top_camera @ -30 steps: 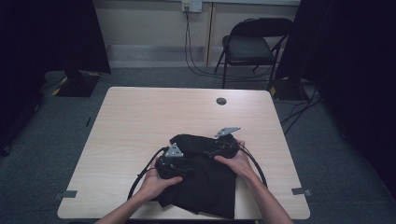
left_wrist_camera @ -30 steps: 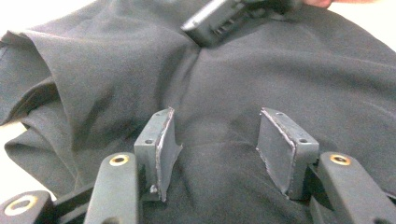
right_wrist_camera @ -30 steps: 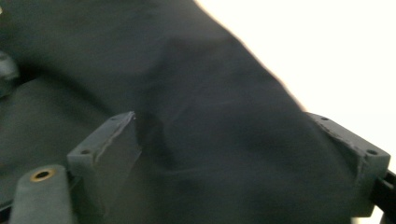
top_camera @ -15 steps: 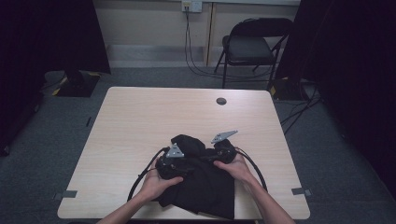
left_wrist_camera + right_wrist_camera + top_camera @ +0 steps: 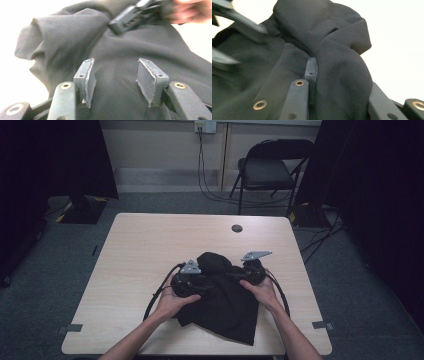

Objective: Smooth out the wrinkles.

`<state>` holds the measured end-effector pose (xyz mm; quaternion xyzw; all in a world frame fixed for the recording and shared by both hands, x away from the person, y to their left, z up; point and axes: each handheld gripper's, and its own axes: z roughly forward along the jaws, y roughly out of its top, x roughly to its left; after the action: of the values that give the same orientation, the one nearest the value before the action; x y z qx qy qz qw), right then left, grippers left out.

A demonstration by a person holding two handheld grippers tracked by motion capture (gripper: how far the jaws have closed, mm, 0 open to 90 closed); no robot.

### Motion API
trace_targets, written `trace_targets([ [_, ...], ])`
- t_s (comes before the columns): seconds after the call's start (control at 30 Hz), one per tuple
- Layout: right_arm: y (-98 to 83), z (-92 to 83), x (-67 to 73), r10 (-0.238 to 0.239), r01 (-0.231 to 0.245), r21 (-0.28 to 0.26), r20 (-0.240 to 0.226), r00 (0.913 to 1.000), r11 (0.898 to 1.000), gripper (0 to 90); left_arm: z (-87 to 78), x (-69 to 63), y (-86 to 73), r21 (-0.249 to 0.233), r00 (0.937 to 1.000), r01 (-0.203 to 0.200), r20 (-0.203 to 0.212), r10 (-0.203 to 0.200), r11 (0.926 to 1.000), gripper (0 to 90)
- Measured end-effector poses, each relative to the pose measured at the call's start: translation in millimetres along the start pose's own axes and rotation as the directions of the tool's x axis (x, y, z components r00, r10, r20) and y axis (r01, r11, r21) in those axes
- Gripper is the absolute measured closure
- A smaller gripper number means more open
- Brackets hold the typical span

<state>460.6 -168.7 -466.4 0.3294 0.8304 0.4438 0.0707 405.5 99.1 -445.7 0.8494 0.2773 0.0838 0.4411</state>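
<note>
Your forearms are bare, no sleeves. Each black gripper, left gripper [image 5: 192,282] and right gripper [image 5: 248,271], carries a grey three-cornered plate and a looping black cable; brass-ringed screw holes dot the jaws, with grey pads [image 5: 88,78].

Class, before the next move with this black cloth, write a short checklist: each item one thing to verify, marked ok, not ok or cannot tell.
1. Right tool closed on a fold of the black cloth: ok; its jaws have just been closing, cloth bunched between them.
2. Left tool gripping cloth: not ok; pads stand apart, cloth lies beyond them.
3. Cloth wholly on the table: ok.
4. Cloth flat: not ok; bunched at its far end.
5. Cables free of the cloth: cannot tell.
</note>
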Motion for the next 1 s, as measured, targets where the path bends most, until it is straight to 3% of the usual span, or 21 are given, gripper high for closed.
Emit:
trace_targets([
  [0.1,0.6,-7.5,-5.9,0.002,-0.002,-0.009,0.033,0.9995,1.000,71.8,-17.8,-7.9,-7.3,0.014,0.9993,-0.037,0.008,0.037,0.9992,51.3],
  [0.17,1.3,-12.4,-7.9,0.005,-0.004,-0.019,0.052,0.9986,1.000,71.8,-20.2,-9.6,-16.5,0.006,0.9990,-0.009,0.043,0.008,0.9999,50.6],
  [0.2,1.7,-14.3,-8.6,0.005,-0.004,-0.025,0.060,0.9982,1.000,71.8,-15.5,-9.5,-21.0,0.029,0.9981,0.003,0.061,-0.005,0.9996,48.9],
  [0.23,2.3,-15.9,-8.7,0.008,-0.006,-0.027,0.067,0.9977,1.000,71.8,-8.8,-10.1,-25.1,0.057,0.9995,-0.007,0.030,0.006,0.9984,48.0],
  [0.27,3.0,-16.8,-7.9,0.003,-0.001,-0.027,0.076,0.9971,1.000,71.7,-8.8,-10.1,-25.1,0.057,0.9995,-0.007,0.030,0.006,0.9984,46.6],
  [0.3,3.9,-17.4,-6.2,-0.006,0.008,-0.029,0.083,0.9965,1.000,71.7,5.9,-7.5,-30.9,0.074,0.9998,-0.020,0.006,0.019,0.9971,45.2],
  [0.37,7.3,-19.8,0.0,-0.021,0.025,-0.039,0.094,0.9953,0.999,71.7,13.4,-5.4,-30.5,0.057,0.9992,0.009,-0.039,-0.007,0.9984,44.4],
  [0.43,12.3,-24.7,8.1,-0.048,0.053,-0.054,0.103,0.9935,0.997,71.5,15.9,-5.3,-29.7,0.053,0.9982,0.020,-0.057,-0.017,0.9984,43.8],
  [0.47,14.8,-27.4,13.1,-0.063,0.069,-0.062,0.102,0.9928,0.996,71.4,21.2,-6.0,-30.2,0.067,0.9960,-0.006,-0.089,0.012,0.9978,43.9],
  [0.6,20.7,-31.2,45.0,-0.191,0.198,-0.033,0.140,0.9715,0.980,71.0,25.4,-4.1,-33.4,0.071,0.9950,0.025,-0.098,-0.018,0.9972,43.9],
  [0.63,20.7,-31.2,45.0,-0.191,0.198,-0.033,0.140,0.9715,0.980,71.0,26.8,-3.4,-34.0,0.075,0.9942,0.014,-0.107,-0.006,0.9971,43.9],
  [0.67,20.5,-28.7,65.7,-0.269,0.272,-0.002,0.151,0.9513,0.962,70.7,29.2,-2.8,-35.4,0.075,0.9940,0.033,-0.107,-0.025,0.9966,43.9],
  [0.7,20.3,-27.8,71.3,-0.279,0.282,-0.001,0.146,0.9493,0.959,70.5,30.4,-1.5,-36.3,0.075,0.9940,0.042,-0.104,-0.035,0.9963,43.9],
  [0.8,14.6,-21.6,88.0,-0.284,0.286,-0.003,0.118,0.9515,0.958,69.9,30.7,-0.1,-38.3,0.066,0.9938,0.060,-0.097,-0.054,0.9960,44.2],
  [0.9,3.4,-9.8,95.4,-0.274,0.272,0.038,0.085,0.9578,0.961,68.3,30.0,0.9,-38.3,0.069,0.9937,0.055,-0.101,-0.048,0.9961,45.6],
  [1.0,-5.2,-2.6,100.4,-0.273,0.270,0.047,0.068,0.9596,0.962,58.6,30.0,1.4,-38.7,0.066,0.9936,0.055,-0.102,-0.048,0.9963,46.4],
])
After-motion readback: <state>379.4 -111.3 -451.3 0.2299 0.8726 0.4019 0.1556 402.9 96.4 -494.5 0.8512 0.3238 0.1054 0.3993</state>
